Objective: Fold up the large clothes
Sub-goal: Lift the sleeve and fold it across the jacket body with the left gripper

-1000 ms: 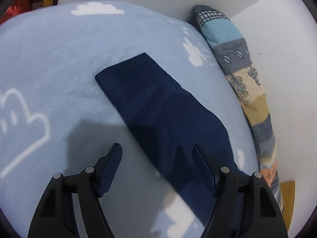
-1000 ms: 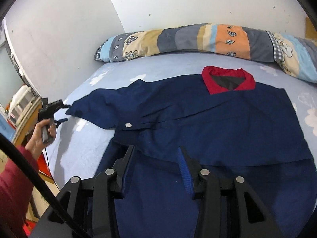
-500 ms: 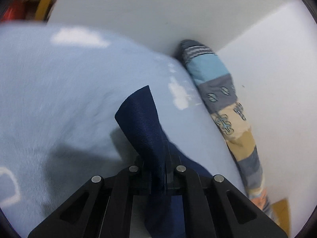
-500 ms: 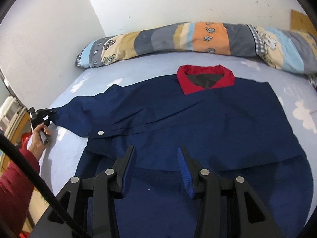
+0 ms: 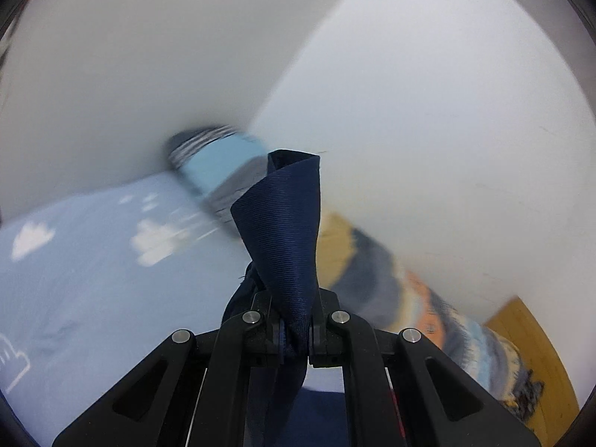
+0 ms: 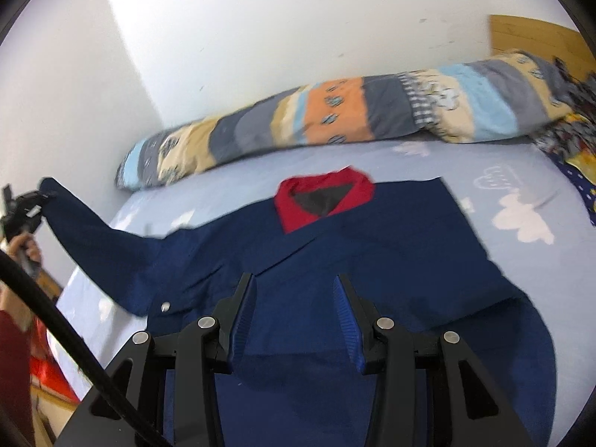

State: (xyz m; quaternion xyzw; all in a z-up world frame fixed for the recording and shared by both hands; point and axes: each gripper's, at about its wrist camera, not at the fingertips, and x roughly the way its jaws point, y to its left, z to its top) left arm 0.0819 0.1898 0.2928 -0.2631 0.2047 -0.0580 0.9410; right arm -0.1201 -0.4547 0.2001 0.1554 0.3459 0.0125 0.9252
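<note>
Since a second ago the left gripper [image 5: 296, 329] went from hovering spread over the flat sleeve [image 5: 287, 238] to clamping its cuff end and hoisting it off the bed [image 5: 74, 279]. In the left wrist view the jaws are pressed together with that navy fabric pinched between them, the loose end standing up toward 12 o'clock, the patchwork bolster [image 5: 391, 272] smeared with blur behind it.

Right wrist view: the navy shirt [image 6: 372, 268] lies spread on the blue cloud sheet, red collar [image 6: 324, 197] at 12 o'clock, and the lifted sleeve stretches out to 9 o'clock, where a hand [image 6: 22, 249] holds the left gripper. The right gripper [image 6: 294, 320] hangs over the lower shirt body, jaws spread, nothing between them.

Handling-wise, I'd say it's light, floppy woven cloth, not slippery, so it'll drape and sag wherever it isn't held. Cuff works for the sleeve; shoulder seam or hem corner looks like the sensible spot for the other gripper.
</note>
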